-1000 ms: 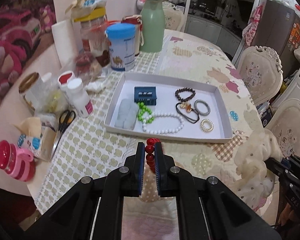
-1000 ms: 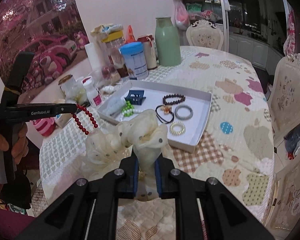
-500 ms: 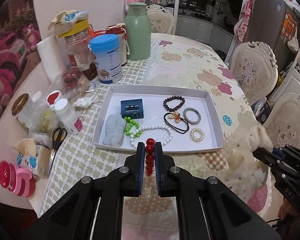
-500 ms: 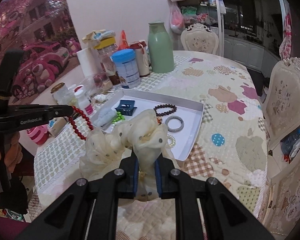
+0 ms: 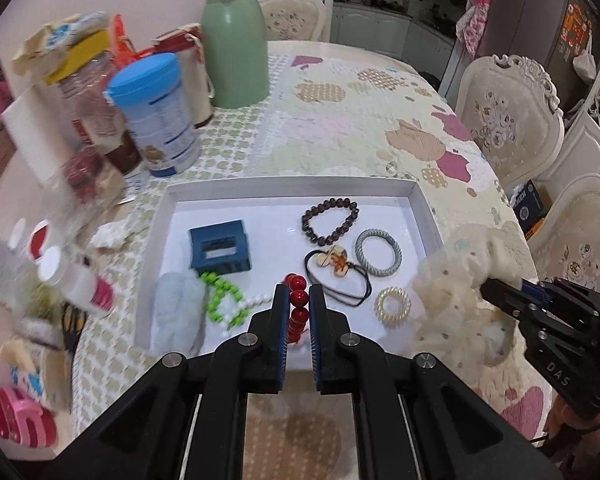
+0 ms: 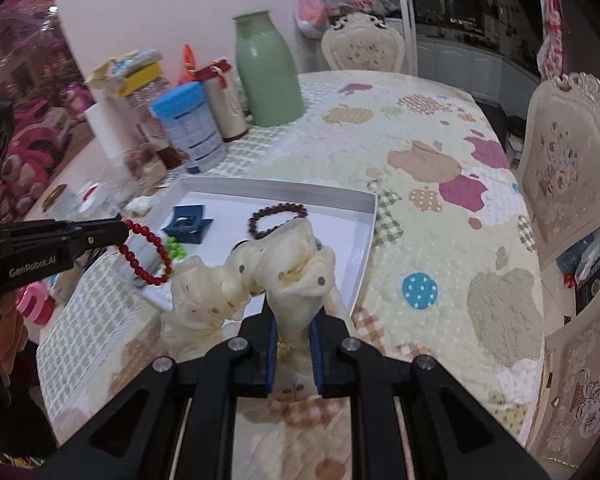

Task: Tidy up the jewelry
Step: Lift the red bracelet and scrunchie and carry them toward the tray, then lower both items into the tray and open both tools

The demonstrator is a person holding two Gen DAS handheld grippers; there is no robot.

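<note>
red bead bracelet (image 5: 299, 307) | white tray (image 5: 292, 191) | patchwork tablecloth (image 5: 340, 120) | kitchen behind

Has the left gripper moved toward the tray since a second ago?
Yes. The left gripper, shut on the red bracelet, has moved forward over the tray's near edge.

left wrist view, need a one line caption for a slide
Left hand-held gripper carries a red bead bracelet over the white tray of sorted jewelry.

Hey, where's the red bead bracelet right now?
The red bead bracelet hangs pinched in the left tongs, over the near edge of the white tray, just left of the cream scrunchie in the right-wrist view.
</note>
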